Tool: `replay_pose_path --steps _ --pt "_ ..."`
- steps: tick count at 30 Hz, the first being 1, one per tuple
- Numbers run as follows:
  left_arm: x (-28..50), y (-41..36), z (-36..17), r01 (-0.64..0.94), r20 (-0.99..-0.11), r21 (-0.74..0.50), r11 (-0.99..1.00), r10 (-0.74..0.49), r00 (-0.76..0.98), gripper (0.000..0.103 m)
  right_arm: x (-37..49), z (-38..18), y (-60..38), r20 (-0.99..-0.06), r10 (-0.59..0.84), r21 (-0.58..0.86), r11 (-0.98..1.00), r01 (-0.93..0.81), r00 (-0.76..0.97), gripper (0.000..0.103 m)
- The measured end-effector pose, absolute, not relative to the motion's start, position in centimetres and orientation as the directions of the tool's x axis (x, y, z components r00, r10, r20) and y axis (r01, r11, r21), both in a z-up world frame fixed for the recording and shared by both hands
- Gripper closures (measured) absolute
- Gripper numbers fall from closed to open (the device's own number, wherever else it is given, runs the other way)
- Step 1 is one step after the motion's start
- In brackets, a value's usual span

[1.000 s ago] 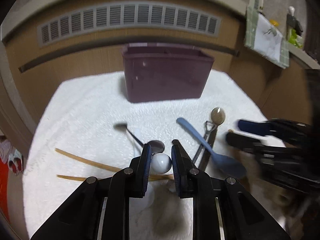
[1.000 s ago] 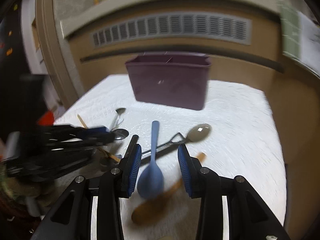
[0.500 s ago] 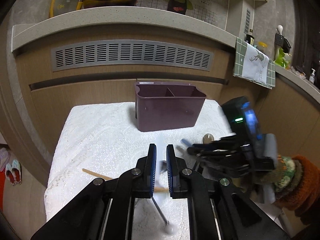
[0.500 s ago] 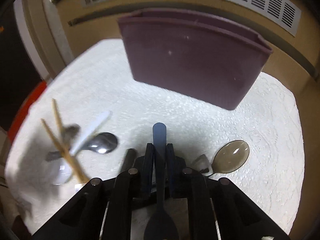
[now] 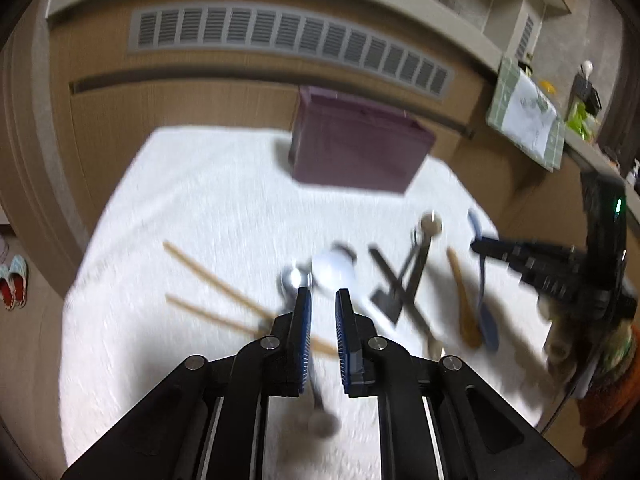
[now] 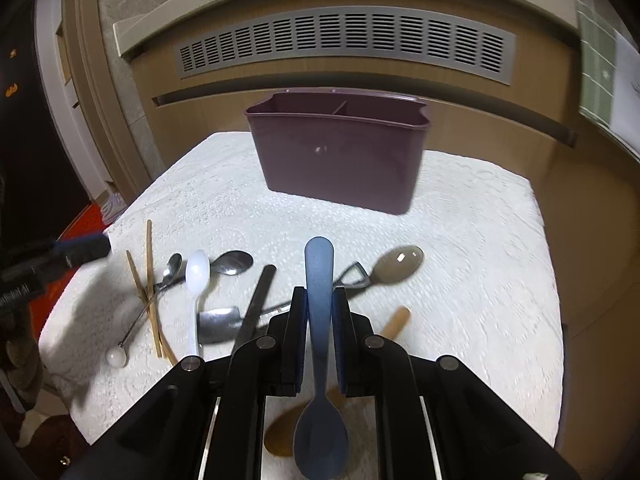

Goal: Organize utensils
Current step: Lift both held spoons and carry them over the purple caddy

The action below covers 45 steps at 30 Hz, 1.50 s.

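Observation:
My right gripper (image 6: 319, 294) is shut on the handle of a blue spoon (image 6: 319, 268). The handle points toward the purple two-compartment caddy (image 6: 340, 160) and the bowl hangs back near the camera. In the left wrist view the right gripper (image 5: 480, 246) holds the blue spoon (image 5: 489, 328) at the right. My left gripper (image 5: 322, 294) hovers over the pile with its jaws opening and nothing pressed between the pads. A white plastic spoon (image 5: 334, 270) lies just past its tips. A thin metal spoon with a white ball end (image 5: 322, 424) lies under the gap.
On the white towel (image 6: 460, 240) lie wooden chopsticks (image 6: 149, 280), a metal spoon (image 6: 234, 262), a black-handled knife (image 6: 256, 304), a grey-brown spoon (image 6: 400, 268) and a wooden spoon (image 6: 394, 322). Wooden cabinet fronts with a vent stand behind the caddy.
The right gripper closed on the blue spoon's handle and raised it off the towel. The left gripper narrowed, then widened again, and shifted sideways over the utensils.

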<state>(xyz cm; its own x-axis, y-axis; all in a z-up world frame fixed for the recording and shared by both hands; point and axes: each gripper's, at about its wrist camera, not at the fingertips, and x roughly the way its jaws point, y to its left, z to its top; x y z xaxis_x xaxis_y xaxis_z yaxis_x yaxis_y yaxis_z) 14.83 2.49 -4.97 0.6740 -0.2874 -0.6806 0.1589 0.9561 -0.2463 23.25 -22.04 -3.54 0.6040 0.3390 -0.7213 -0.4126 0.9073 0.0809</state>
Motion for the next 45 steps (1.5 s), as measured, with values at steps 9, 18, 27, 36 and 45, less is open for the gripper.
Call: replay_pose_path --steps 9,18,27,36,45 --pt "15.7 1.9 -6.6 0.100 -0.710 -0.218 0.971 -0.228 0.667 0.068 22.6 -3.8 -22.4 -0.691 0.348 0.091 0.912 -0.401 0.634 0.092" --pt "14.8 0.9 -7.1 0.188 -0.771 -0.184 0.965 -0.260 0.582 0.068 21.8 -4.0 -23.1 -0.670 0.362 0.116 0.913 -0.391 0.648 0.092" --pt "11.1 0.3 -9.2 0.123 -0.780 -0.139 0.983 -0.185 0.597 0.069 20.9 -4.0 -22.4 -0.660 0.353 0.090 0.913 -0.397 0.663 0.091" --pt "10.6 -0.7 -6.9 0.114 -0.729 -0.022 0.993 -0.094 0.678 0.081 19.5 -3.5 -23.0 -0.632 0.345 0.075 0.918 -0.389 0.694 0.092" --pt "13.0 1.1 0.4 0.109 -0.581 -0.068 0.992 -0.128 0.804 0.081 18.8 -1.8 -23.6 -0.583 0.352 0.075 0.921 -0.383 0.732 0.091"
